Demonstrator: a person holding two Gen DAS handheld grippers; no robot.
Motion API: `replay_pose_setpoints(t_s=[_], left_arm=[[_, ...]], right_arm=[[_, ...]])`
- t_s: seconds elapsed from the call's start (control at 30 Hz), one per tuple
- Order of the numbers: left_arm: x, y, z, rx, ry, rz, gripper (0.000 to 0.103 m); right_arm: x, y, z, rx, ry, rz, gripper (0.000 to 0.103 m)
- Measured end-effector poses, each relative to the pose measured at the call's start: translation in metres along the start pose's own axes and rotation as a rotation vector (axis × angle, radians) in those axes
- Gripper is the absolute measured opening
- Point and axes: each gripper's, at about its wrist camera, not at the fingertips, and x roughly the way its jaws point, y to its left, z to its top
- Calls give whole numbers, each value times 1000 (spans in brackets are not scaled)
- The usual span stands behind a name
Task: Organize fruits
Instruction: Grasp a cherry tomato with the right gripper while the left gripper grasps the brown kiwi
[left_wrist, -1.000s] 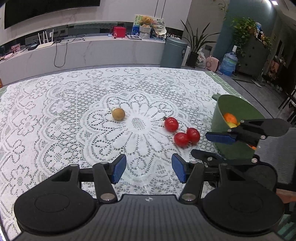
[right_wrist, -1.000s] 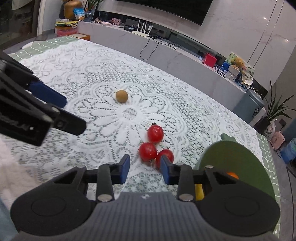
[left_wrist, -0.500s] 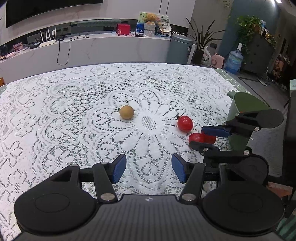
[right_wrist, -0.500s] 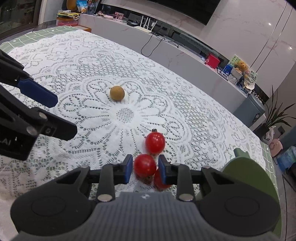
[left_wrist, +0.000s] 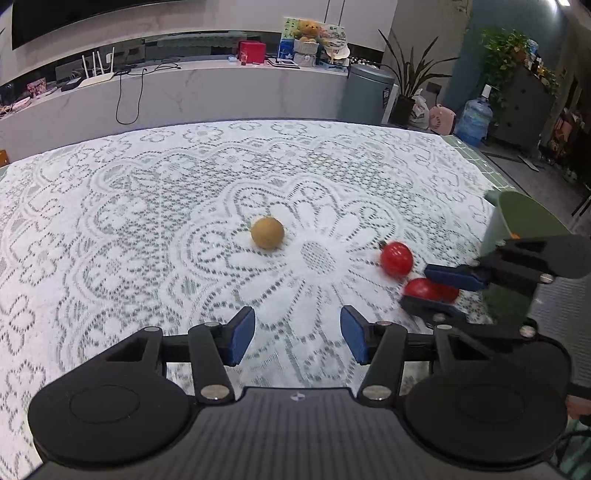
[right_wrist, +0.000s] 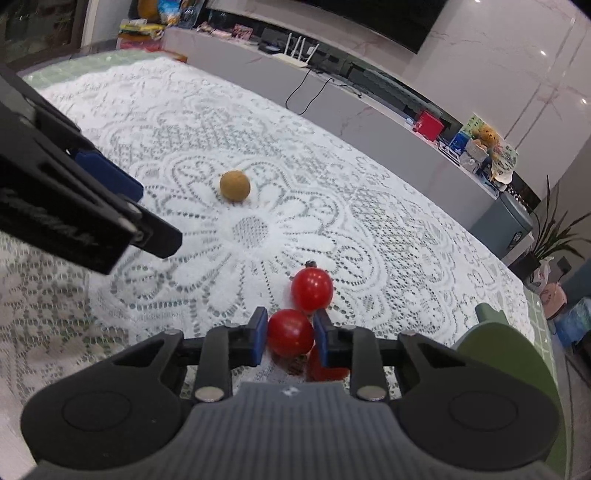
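On the lace-covered surface (left_wrist: 110, 221), the left hand-held gripper (left_wrist: 297, 334) hangs open and empty near the round tan fruit (left_wrist: 267, 232). Rightward, the right hand-held gripper (right_wrist: 289, 338) has its blue pads touching one small red tomato (right_wrist: 290, 331); squeeze gently, lift straight up clear of its neighbours, then carry it to the dark green bowl (right_wrist: 502, 354).
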Motion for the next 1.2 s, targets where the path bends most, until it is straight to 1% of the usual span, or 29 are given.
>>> replay_pose_setpoints(t_s=[0.17, 0.23, 0.3, 0.37, 0.43, 0.5, 0.57, 0.63, 0.83, 1.03, 1.2], left_arm=[[14, 1, 13, 37, -37, 27, 62], [24, 1, 19, 51, -42, 48, 59], [32, 3, 24, 43, -56, 52, 58], [41, 6, 30, 31, -55, 47, 58], [49, 6, 35, 36, -57, 60, 57], [57, 7, 39, 39, -48, 74, 55], [62, 7, 42, 36, -48, 70, 54], [66, 7, 44, 31, -39, 65, 48], [68, 6, 47, 28, -32, 68, 31], [67, 6, 48, 26, -25, 71, 31], [51, 1, 48, 33, -40, 64, 31]], right_arm=[[-8, -10, 11, 70, -44, 11, 23], [-9, -14, 16, 106, -51, 23, 23], [-8, -19, 19, 145, -51, 31, 23], [-7, -24, 20, 186, -48, 39, 23], [-7, -28, 21, 221, -49, 46, 23], [-7, -31, 21, 248, -49, 54, 23], [-6, -33, 21, 262, -49, 58, 23], [-6, -33, 20, 271, -46, 60, 23], [-7, -35, 16, 293, -36, 68, 23], [-10, -37, 14, 309, -35, 69, 23], [-19, -38, 15, 318, -49, 73, 23]])
